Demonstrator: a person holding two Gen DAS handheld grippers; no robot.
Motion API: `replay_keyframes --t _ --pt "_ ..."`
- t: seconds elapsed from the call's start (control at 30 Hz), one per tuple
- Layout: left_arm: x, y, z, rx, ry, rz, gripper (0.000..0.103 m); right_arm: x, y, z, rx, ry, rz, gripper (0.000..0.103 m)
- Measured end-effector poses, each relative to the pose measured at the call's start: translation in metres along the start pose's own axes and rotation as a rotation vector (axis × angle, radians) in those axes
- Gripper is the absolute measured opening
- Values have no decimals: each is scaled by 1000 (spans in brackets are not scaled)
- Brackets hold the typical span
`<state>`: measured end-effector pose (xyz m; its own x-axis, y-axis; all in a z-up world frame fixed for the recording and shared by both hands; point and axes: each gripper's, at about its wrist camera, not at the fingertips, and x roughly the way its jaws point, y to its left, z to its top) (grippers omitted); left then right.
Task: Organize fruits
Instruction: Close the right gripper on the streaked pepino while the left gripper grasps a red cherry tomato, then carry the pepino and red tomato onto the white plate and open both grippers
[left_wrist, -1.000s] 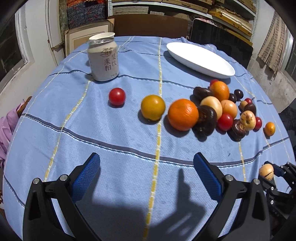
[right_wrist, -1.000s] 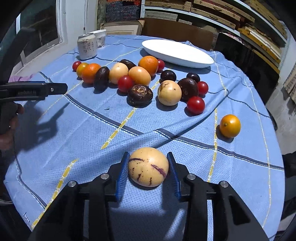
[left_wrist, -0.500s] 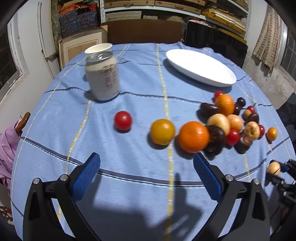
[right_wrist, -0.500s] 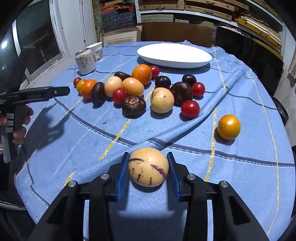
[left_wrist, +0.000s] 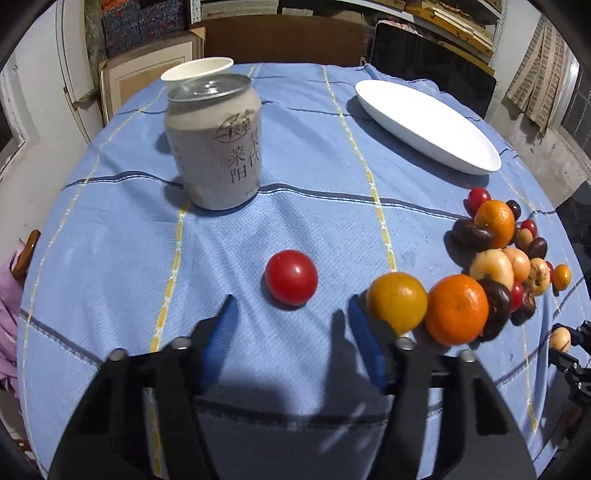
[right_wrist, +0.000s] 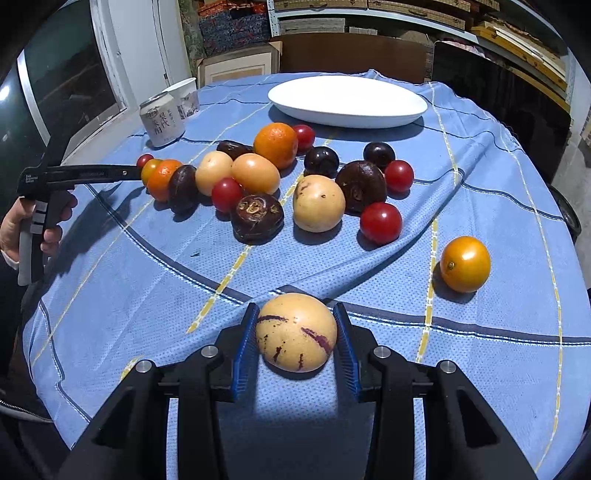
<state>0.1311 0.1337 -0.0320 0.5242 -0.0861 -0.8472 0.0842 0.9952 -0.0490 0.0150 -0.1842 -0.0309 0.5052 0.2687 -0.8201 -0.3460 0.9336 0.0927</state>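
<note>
A white oval plate (right_wrist: 347, 101) lies far beyond both grippers. The right gripper (right_wrist: 295, 332) clamps a pale purple-streaked melon (right_wrist: 296, 332). The left gripper (left_wrist: 290, 325), empty, is closing just short of a red tomato (left_wrist: 291, 282).

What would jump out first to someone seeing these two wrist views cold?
First, the pale yellow purple-streaked fruit clamped in the right gripper, low and close in its own view. Next, the heap of oranges, tomatoes and dark fruits mid-table, before the empty white oval plate at the far edge. In the left view, a lone red tomato lies just ahead of the left gripper, whose jaws are closing with nothing between them, and a drink can looms behind.
</note>
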Motion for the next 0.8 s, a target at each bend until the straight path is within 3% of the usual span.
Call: replay_keyframes --t 0.07,0.17,0.23,0.53,0.63,0.8 --pt "5 0 4 -5 3 -3 39 1 1 1 -4 1 0 41" --pt "8 1 9 -14 -7 -12 38 1 0 3 -6 2 1 41" --pt "11 -1 11 -7 -5 2 29 1 -1 3 -2 4 -1 41" --pt "-12 -17 6 22 -62 12 28 -5 -6 9 3 -3 35 41" --pt "-41 -34 13 69 -116 -13 28 -18 -16 23 26 -34 91 41" --pt "-63 -79 55 141 -154 -100 28 -34 -31 79 -16 -115 61 41"
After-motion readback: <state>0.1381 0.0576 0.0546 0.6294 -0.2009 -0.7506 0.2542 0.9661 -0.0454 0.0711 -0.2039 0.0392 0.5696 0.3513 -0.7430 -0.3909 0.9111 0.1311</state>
